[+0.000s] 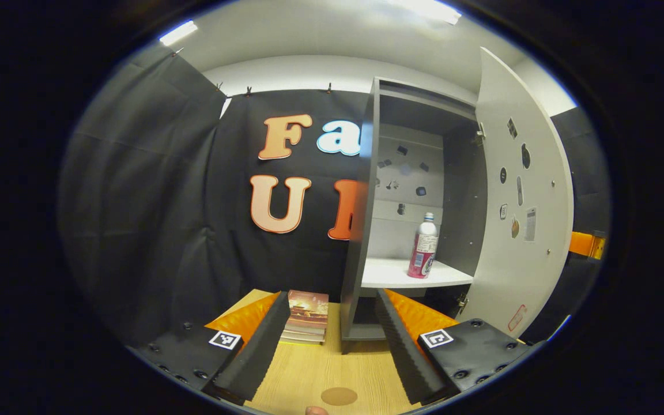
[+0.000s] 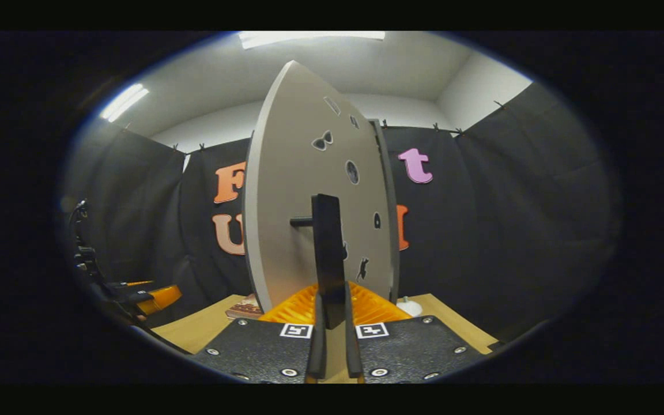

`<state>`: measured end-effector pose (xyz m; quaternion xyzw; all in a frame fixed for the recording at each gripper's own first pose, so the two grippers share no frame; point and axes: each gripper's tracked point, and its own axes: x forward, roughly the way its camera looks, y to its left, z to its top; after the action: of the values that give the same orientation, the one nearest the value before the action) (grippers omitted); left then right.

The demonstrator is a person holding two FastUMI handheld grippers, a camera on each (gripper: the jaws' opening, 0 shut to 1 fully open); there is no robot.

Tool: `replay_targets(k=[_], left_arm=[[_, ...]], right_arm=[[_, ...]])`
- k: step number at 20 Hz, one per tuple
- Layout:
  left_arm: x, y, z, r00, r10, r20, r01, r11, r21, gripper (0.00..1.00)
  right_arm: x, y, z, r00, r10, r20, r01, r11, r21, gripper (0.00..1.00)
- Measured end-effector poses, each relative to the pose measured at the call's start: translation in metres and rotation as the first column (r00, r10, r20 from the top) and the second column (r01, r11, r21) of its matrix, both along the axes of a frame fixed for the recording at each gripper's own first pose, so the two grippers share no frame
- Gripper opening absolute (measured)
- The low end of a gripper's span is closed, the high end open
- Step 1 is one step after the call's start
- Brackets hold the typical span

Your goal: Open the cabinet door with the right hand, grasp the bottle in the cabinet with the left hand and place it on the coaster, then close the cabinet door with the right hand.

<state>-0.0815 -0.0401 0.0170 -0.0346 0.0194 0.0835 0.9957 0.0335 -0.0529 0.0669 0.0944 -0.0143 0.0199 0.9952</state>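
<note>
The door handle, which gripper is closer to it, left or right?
Right. The right gripper is shut on the door handle. The left gripper hangs open over the table, facing the bottle inside the cabinet.

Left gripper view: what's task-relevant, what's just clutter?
Job:
pink-and-white plastic bottle on the cabinet shelf
grey cabinet, door open
round brown coaster
left gripper, open

Clutter:
stack of books
small stickers inside the door
</note>
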Motion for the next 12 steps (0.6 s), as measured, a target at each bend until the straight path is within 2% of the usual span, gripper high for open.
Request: replay_targets(k=[3, 4, 6, 8, 10, 11, 12], left_arm=[[0.008, -0.012, 0.003, 0.999, -0.034, 0.001, 0.034, 0.999, 0.014, 0.95], [0.011, -0.016, 0.003, 0.999, -0.045, 0.001, 0.045, 0.999, 0.008, 0.99], [0.015, -0.024, 0.001, 0.997, -0.071, -0.005, 0.071, 0.997, -0.003, 0.97], [0.017, -0.029, 0.001, 0.996, -0.091, -0.012, 0.091, 0.996, -0.002, 0.99], [0.020, -0.033, 0.000, 0.994, -0.107, -0.016, 0.107, 0.994, 0.003, 0.95], [0.021, -0.034, 0.000, 0.993, -0.115, -0.018, 0.115, 0.993, 0.007, 0.95], [0.022, -0.035, -0.002, 0.992, -0.121, -0.022, 0.122, 0.993, 0.011, 0.95]], right_arm=[[0.001, -0.014, 0.000, 0.999, -0.035, 0.007, 0.035, 0.999, -0.036, 0.12], [0.000, -0.019, 0.000, 0.999, -0.039, 0.011, 0.039, 0.998, -0.048, 0.09], [-0.004, -0.034, 0.000, 0.998, -0.060, 0.022, 0.061, 0.997, -0.050, 0.09], [-0.007, -0.052, 0.000, 0.995, -0.096, 0.035, 0.098, 0.992, -0.082, 0.11], [-0.007, -0.068, -0.001, 0.990, -0.133, 0.047, 0.137, 0.983, -0.120, 0.11], [-0.007, -0.074, -0.001, 0.988, -0.145, 0.052, 0.151, 0.980, -0.132, 0.16], [-0.008, -0.078, -0.001, 0.987, -0.153, 0.058, 0.159, 0.979, -0.131, 0.09]])
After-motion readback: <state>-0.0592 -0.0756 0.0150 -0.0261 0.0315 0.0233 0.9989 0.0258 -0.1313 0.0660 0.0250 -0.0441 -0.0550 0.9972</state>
